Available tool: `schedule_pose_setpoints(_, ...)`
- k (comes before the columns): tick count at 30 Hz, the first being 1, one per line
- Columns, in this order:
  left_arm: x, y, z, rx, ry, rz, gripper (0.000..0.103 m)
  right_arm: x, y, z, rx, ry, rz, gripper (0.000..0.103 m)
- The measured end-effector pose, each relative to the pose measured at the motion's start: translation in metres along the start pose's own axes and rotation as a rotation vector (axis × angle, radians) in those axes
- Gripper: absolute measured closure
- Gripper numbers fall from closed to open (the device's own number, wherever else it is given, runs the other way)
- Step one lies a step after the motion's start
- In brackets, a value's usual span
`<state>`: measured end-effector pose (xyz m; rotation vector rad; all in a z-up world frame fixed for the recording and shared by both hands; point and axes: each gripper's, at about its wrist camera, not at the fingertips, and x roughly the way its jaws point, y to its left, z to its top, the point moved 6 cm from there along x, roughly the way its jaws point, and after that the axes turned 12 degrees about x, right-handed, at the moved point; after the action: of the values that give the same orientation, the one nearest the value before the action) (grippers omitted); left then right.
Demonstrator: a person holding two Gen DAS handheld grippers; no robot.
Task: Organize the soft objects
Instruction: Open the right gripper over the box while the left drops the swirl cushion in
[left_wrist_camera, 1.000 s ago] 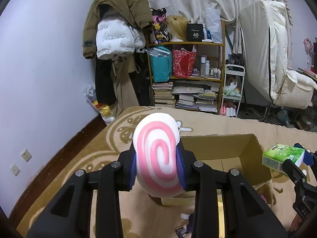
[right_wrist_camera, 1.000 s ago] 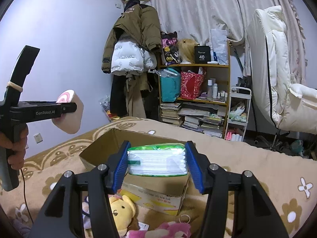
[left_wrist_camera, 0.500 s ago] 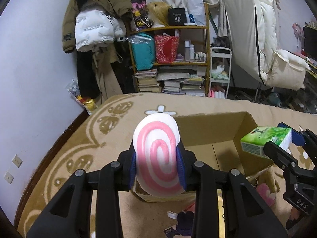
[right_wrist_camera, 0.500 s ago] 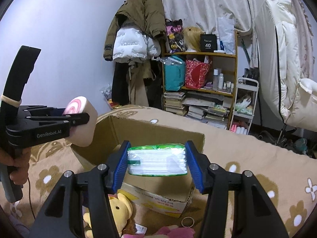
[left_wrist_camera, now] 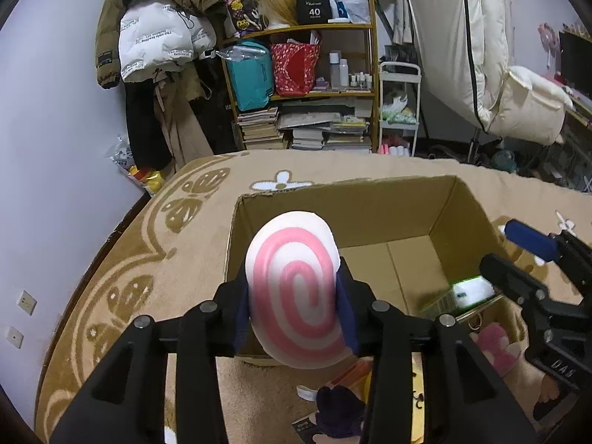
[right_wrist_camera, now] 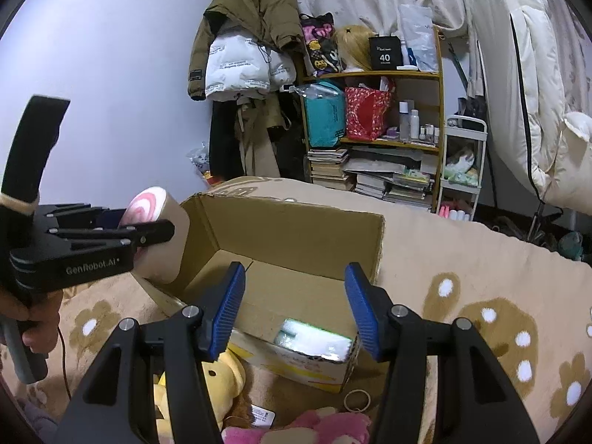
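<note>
1. Cardboard box [left_wrist_camera: 403, 218] sits open on the tan flowered blanket [left_wrist_camera: 177, 244] in front of you, its flaps up and its inner walls showing.
2. Your left gripper [left_wrist_camera: 294, 309] has its jaws clamped on a soft roll [left_wrist_camera: 296, 296] with a pink and white spiral face.
3. You hold that roll above the box's near-left rim, partly over the opening; in the right wrist view the roll [right_wrist_camera: 155, 236] hangs by the box's left corner.
4. Your right gripper [right_wrist_camera: 296, 310] has its jaws spread wide with nothing between the blue pads [right_wrist_camera: 360, 310].
5. It hovers over the near-right part of the box [right_wrist_camera: 296, 236].
6. A green and white tissue pack [right_wrist_camera: 314, 340] lies inside the box against the near-right corner, directly below those open jaws; the left wrist view shows the pack [left_wrist_camera: 470, 290] on the box floor.
7. Outside the box, close to you, lie a yellow plush [right_wrist_camera: 218, 381] and a pink plush [right_wrist_camera: 296, 427] on the blanket.
8. A small ring [right_wrist_camera: 357, 399] lies on the blanket just beside the box's near wall.
9. Beyond the blanket stand a cluttered bookshelf [left_wrist_camera: 307, 85] and a rack of coats [left_wrist_camera: 159, 40] against the wall.
</note>
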<state>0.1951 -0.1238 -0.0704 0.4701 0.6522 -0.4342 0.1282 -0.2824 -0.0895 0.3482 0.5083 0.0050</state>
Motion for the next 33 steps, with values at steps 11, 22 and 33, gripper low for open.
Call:
schedule_pose_setpoints(11, 0.002, 0.007, -0.004, -0.002, 0.033, 0.046, 0.040, -0.006, -0.007, 0.003, 0.038, -0.012, 0.003, 0.019)
schedule_pose_setpoints(22, -0.021, 0.017, -0.010, -0.020, 0.057, 0.088, 0.017, -0.010, -0.003, -0.010, 0.016, 0.011, -0.041, 0.000)
schedule_pose_setpoints(33, -0.048, 0.022, -0.027, -0.063, 0.093, 0.105, 0.009, -0.034, -0.006, -0.026, 0.056, 0.068, -0.059, 0.000)
